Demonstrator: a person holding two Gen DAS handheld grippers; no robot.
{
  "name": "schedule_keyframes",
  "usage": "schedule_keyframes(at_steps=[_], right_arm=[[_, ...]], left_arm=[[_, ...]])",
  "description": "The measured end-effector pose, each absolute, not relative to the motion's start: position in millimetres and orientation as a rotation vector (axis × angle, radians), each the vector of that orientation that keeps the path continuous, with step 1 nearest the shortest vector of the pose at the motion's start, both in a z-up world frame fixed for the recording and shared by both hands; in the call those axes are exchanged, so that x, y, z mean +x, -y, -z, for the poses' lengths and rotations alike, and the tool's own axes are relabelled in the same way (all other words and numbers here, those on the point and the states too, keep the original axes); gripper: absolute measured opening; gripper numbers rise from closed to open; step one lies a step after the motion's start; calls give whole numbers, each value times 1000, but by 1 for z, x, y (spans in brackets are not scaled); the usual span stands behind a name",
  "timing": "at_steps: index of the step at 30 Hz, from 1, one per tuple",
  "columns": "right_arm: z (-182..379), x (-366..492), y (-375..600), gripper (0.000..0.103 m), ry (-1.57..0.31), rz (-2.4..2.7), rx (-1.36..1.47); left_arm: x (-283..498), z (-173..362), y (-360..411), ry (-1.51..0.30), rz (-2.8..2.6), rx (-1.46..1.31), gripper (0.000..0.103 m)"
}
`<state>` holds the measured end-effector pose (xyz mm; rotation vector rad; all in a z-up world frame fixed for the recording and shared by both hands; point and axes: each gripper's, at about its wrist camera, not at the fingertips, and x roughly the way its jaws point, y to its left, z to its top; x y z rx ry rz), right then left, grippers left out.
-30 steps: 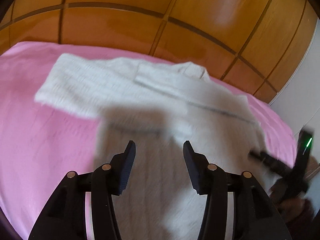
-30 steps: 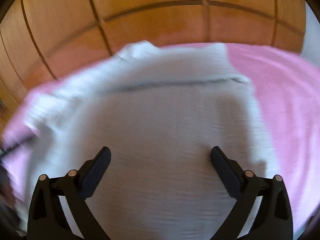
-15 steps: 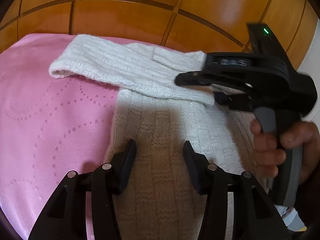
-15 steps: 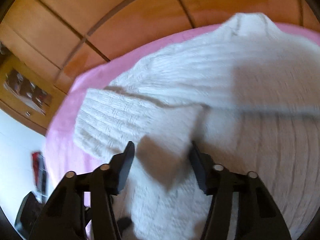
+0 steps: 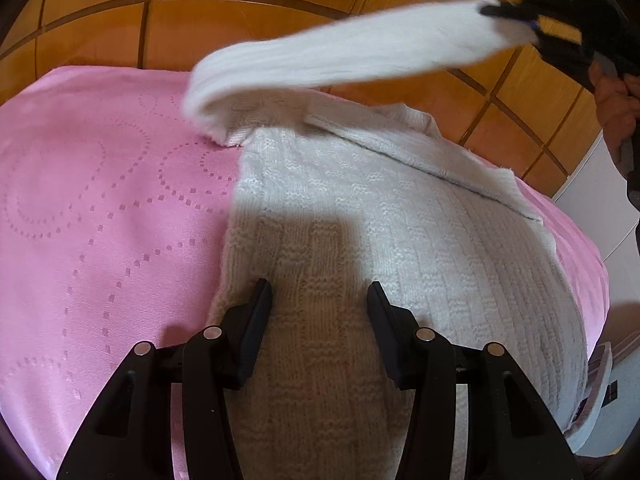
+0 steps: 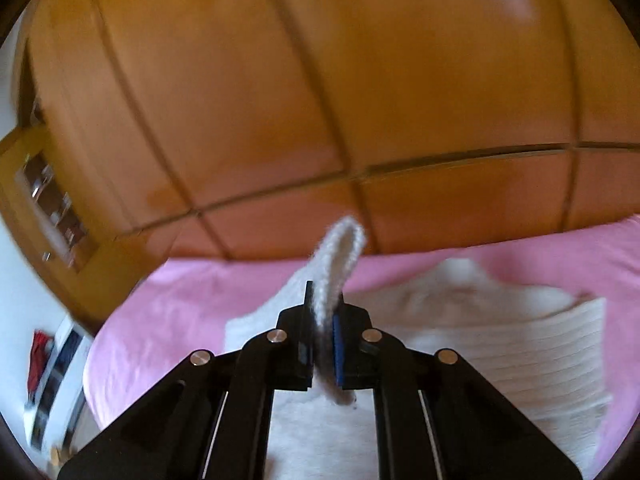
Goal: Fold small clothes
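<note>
Sweater lies flat on the pink bed. Right gripper fingers pinch its lifted sleeve; left gripper hovers half-open above the body. Lay the sleeve across the chest smoothly, without dragging.

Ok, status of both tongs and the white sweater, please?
Right tongs shut on sleeve, lifted. Left tongs open above white knitted sweater. Nothing in the way.
</note>
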<state>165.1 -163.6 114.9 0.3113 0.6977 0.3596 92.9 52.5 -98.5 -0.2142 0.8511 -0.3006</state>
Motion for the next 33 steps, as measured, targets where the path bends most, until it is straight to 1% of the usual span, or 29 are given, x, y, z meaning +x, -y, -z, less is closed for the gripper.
schedule_keyframes(at_steps=[3,9,12,16,18,21,23,24,26,27,28,29,31,32,33], right_arm=[[-102,166,205,6,-700,-250,354],[-41,179,279,6,-784,-25,426],[-7,183,311,6,-846,55,479],[29,181,320,6,-907,83,501],[41,182,321,6,-919,79,517],[51,183,323,7,-928,71,552],[55,182,327,7,-925,61,571],[52,174,343,9,-923,56,576],[53,172,345,10,-923,39,583],[53,170,347,12,-922,35,590],[53,169,348,14,-923,30,595],[53,167,350,17,-924,23,605],[53,164,353,24,-925,6,623],[53,163,352,29,-927,-2,628],[52,164,350,31,-929,-8,629]], left_arm=[[92,99,-50,-848,297,-206,49],[90,99,-46,-845,288,-207,49],[94,94,-44,-871,286,-207,49],[106,79,-53,-928,307,-313,49],[117,65,-64,-896,300,-374,49],[139,52,-72,-846,235,-345,49],[160,49,-70,-844,174,-277,49],[172,51,-67,-848,137,-235,49],[192,56,-63,-860,79,-161,49],[200,59,-61,-872,69,-137,49],[210,63,-58,-890,67,-122,51],[218,68,-55,-909,69,-118,53],[231,74,-50,-921,81,-118,53],[237,76,-48,-921,77,-119,53],[242,78,-48,-919,85,-134,51]])
